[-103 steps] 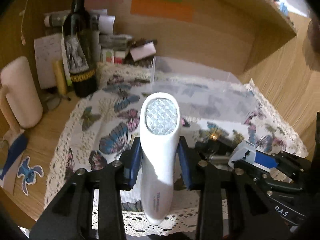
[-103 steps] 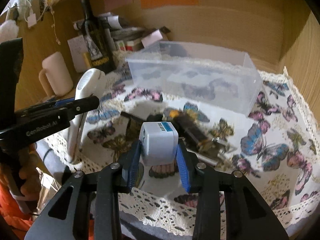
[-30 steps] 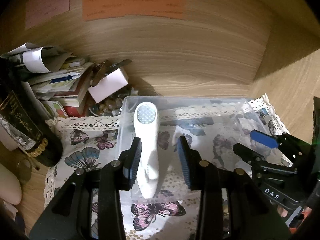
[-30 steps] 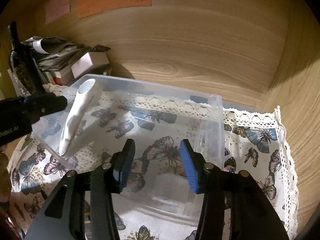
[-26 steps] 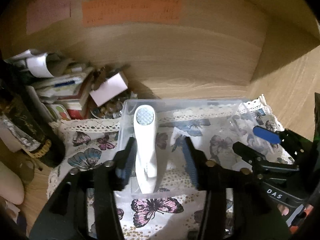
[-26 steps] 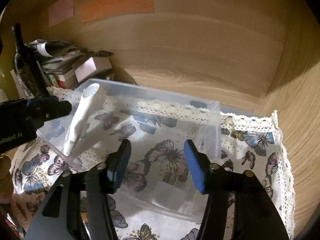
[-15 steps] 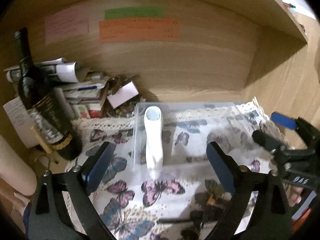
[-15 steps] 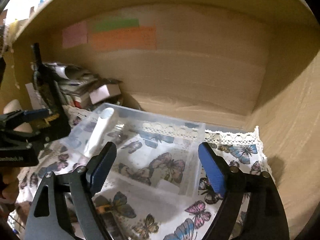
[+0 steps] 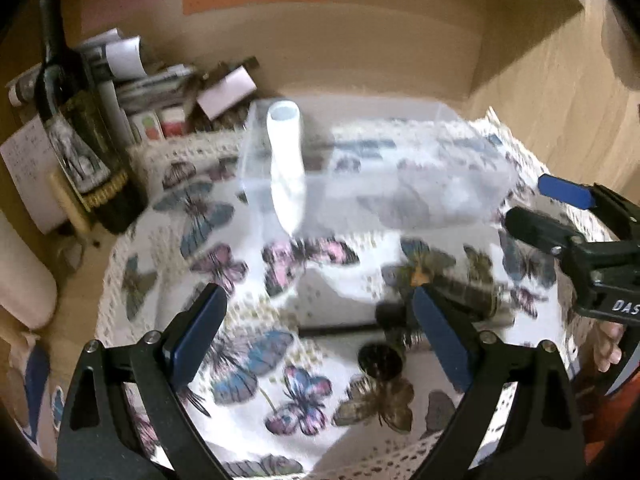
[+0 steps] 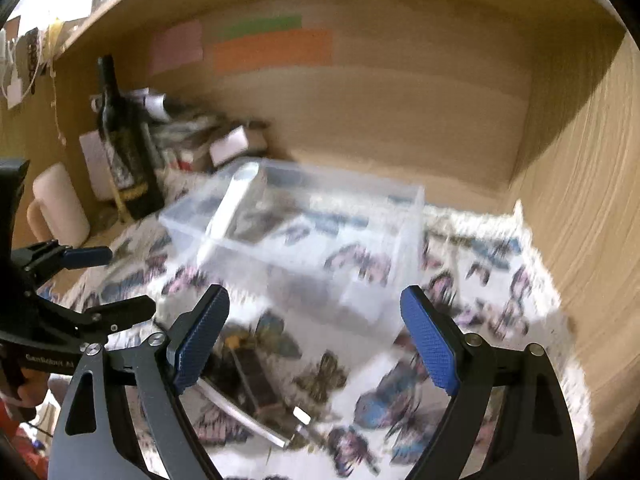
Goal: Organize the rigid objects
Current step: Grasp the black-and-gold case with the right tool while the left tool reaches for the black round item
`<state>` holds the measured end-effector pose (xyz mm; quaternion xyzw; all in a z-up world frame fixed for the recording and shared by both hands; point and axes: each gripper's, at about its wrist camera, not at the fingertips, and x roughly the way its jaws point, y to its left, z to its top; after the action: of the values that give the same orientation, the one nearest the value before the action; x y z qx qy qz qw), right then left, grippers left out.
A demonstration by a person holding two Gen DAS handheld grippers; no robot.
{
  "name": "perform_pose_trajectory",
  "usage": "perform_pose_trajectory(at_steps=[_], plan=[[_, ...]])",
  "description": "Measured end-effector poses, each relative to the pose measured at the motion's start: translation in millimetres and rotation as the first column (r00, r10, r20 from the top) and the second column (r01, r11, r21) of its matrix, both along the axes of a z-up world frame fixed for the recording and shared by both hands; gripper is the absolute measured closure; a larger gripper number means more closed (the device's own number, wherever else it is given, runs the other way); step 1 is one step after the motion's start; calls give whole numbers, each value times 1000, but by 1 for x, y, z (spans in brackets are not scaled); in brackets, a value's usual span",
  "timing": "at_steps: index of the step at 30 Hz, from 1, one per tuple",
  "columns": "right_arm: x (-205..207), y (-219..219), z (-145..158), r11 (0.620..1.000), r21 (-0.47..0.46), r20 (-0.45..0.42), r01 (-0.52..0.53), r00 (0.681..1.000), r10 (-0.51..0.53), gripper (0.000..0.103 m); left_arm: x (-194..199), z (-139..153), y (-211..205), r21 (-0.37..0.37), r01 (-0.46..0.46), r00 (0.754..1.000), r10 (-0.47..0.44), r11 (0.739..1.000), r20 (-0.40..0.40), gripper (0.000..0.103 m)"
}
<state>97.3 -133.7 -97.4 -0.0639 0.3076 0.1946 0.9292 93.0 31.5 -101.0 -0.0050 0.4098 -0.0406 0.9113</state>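
A clear plastic box (image 9: 460, 184) (image 10: 408, 216) stands on the butterfly cloth. A white handheld device (image 9: 285, 160) (image 10: 236, 204) leans inside its left end. A white adapter shows blurred through the box's near right wall (image 10: 364, 300). Dark cylindrical objects (image 9: 460, 296) (image 10: 256, 376) and a thin metal rod (image 10: 240, 412) lie on the cloth in front of the box. My left gripper (image 9: 316, 336) is open and empty above the cloth. My right gripper (image 10: 316, 336) is open and empty, and also shows at the right of the left wrist view (image 9: 556, 216).
A dark wine bottle (image 9: 76, 128) (image 10: 124, 148), stacked papers and small boxes (image 9: 168, 92) and a pale mug (image 10: 60, 204) stand at the left. Wooden back wall (image 10: 400, 112) and right side wall (image 10: 592, 200) enclose the shelf.
Both grippers have pulled back from the box and opened wide. The white device and the adapter stay in the box. The dark objects on the cloth have come into view.
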Motion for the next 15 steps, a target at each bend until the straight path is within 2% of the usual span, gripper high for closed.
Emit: perform_pose_trajectory(at_steps=[5,7,9,12,14,15], plan=[[2,1,-26,1000,-9,-104,-10,995,9,17,-7,-17,-11,-39,36,998,-37,999,-44,8],[2,2,-33,1000,-8,-129,-20,992,18,19,-8,-23,-15,-49,49,997,-51,998,-58,13],[1,3,-36,999,-7,-141,-34,989,33,20,-6,-31,-20,-62,63,993,-69,996,-91,29],[3,6,-40,998,-3,-167,-59,984,58,32,-2,-38,-22,-91,72,989,-83,993,-126,41],[5,9,-43,997,-7,-187,-75,980,72,46,-1,-42,-21,-109,77,987,-91,991,-133,45],[6,11,-44,996,-9,-195,-86,977,82,49,-1,-43,-20,-122,81,986,-98,989,-136,47]])
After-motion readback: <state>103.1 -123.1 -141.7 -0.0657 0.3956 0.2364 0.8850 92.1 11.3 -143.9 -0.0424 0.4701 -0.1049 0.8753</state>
